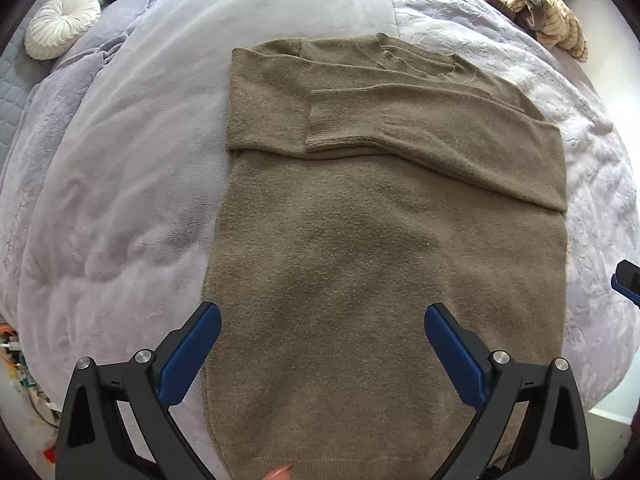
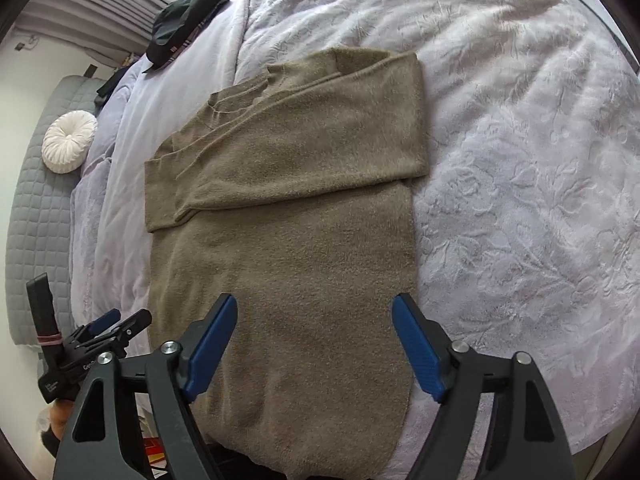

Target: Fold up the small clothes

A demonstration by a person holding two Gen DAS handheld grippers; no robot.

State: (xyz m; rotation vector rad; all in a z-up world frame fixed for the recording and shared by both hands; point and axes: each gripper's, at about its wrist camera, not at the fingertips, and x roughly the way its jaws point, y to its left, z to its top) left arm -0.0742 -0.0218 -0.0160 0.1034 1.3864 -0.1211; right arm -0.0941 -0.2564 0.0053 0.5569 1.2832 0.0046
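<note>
An olive-brown knit sweater (image 1: 360, 248) lies flat on the lilac bed cover, neck at the far end, both sleeves folded across the chest. It also shows in the right wrist view (image 2: 288, 248). My left gripper (image 1: 322, 316) is open and empty, hovering over the sweater's lower part near the hem. My right gripper (image 2: 314, 308) is open and empty, above the lower right part of the sweater. The left gripper also shows in the right wrist view (image 2: 116, 322) at the sweater's left edge. A piece of the right gripper (image 1: 628, 280) shows at the right edge of the left wrist view.
A round white cushion (image 1: 62, 24) lies at the far left of the bed (image 1: 120, 200). A striped beige garment (image 1: 540, 12) is heaped at the far right corner. Dark clothes (image 2: 188, 12) lie at the head end. The bed's near edge runs just below the hem.
</note>
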